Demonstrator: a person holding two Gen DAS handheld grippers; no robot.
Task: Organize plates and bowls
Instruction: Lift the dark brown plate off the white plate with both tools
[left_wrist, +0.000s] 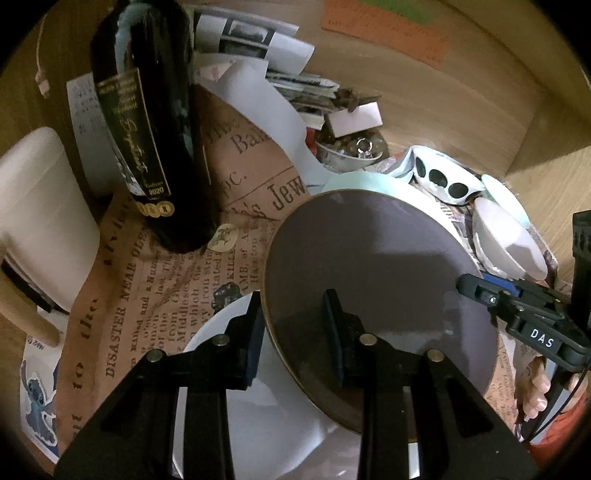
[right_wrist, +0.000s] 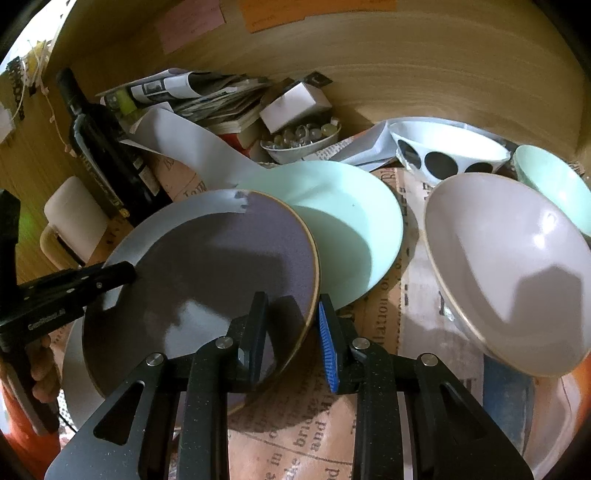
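Note:
A grey plate (left_wrist: 373, 266) with a brown rim is held at two sides. My left gripper (left_wrist: 295, 332) is shut on its left rim, one finger over the face and one outside the edge. My right gripper (right_wrist: 293, 332) is shut on the same grey plate (right_wrist: 221, 266) at its right rim; its blue-padded fingers (right_wrist: 328, 343) straddle the edge. Each gripper shows in the other's view: right gripper (left_wrist: 476, 290), left gripper (right_wrist: 127, 271). A white plate (left_wrist: 210, 332) lies under the grey one. Behind it lies a mint plate (right_wrist: 351, 221). A pale pink bowl (right_wrist: 509, 266) sits to the right.
A dark wine bottle (left_wrist: 147, 110) stands at the left beside a white container (left_wrist: 40, 214). At the back are a spotted bowl (right_wrist: 443, 147), a mint bowl (right_wrist: 554, 181), a small bowl of glass beads (right_wrist: 299, 142) and a paper stack (right_wrist: 207, 96). Newspaper-print paper (left_wrist: 177, 295) covers the wooden surface.

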